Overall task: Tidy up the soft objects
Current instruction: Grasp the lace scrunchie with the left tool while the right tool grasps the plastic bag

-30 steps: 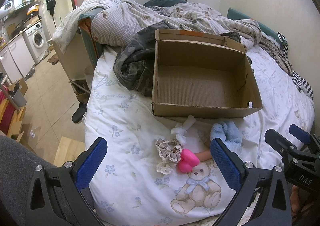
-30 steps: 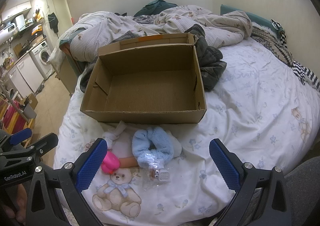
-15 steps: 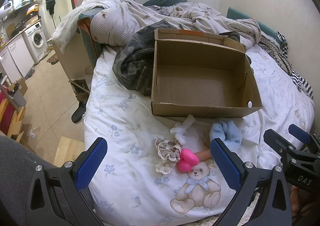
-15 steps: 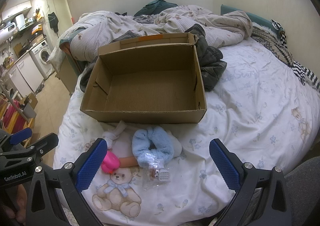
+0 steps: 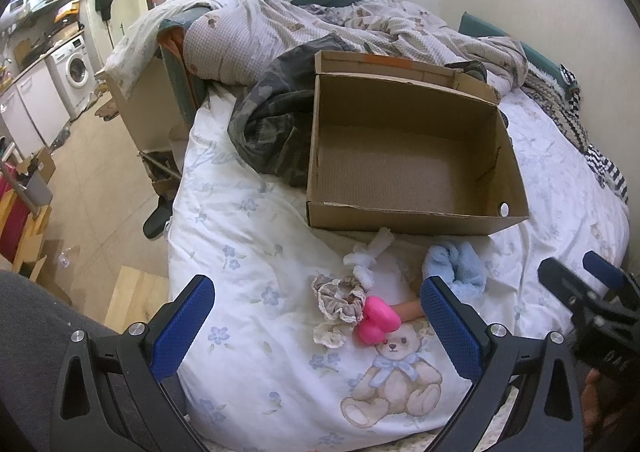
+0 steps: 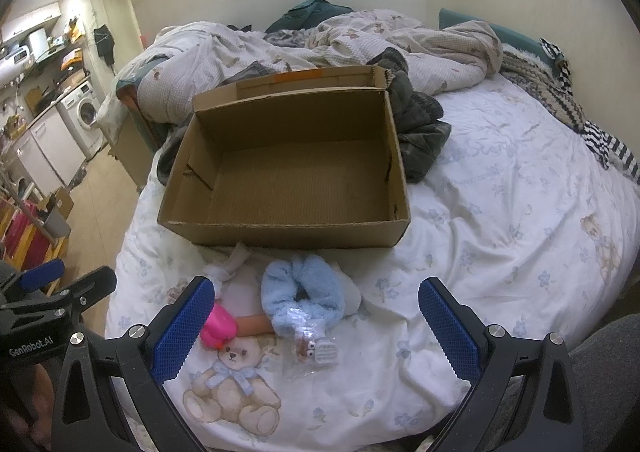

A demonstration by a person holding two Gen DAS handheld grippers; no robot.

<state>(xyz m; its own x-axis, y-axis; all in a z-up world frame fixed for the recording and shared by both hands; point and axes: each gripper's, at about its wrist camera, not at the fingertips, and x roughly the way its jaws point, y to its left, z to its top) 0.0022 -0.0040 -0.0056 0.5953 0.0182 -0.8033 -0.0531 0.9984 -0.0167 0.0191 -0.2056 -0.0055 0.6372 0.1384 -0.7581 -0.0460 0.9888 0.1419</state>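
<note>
Nothing has really moved since a second ago. Left gripper [image 5: 316, 326] and right gripper [image 6: 316, 326] both hover wide open, empty. Soft bits like the blue scrunchie [image 6: 302, 294] sit piled just in front of the empty cardboard box [image 6: 288, 230], presumably their destination.

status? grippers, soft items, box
Left gripper open, empty; right gripper same. Cardboard box empty. Blue fluffy scrunchie, beige scrunchie, pink toy lie on the bedsheet before it. Path unobstructed.
</note>
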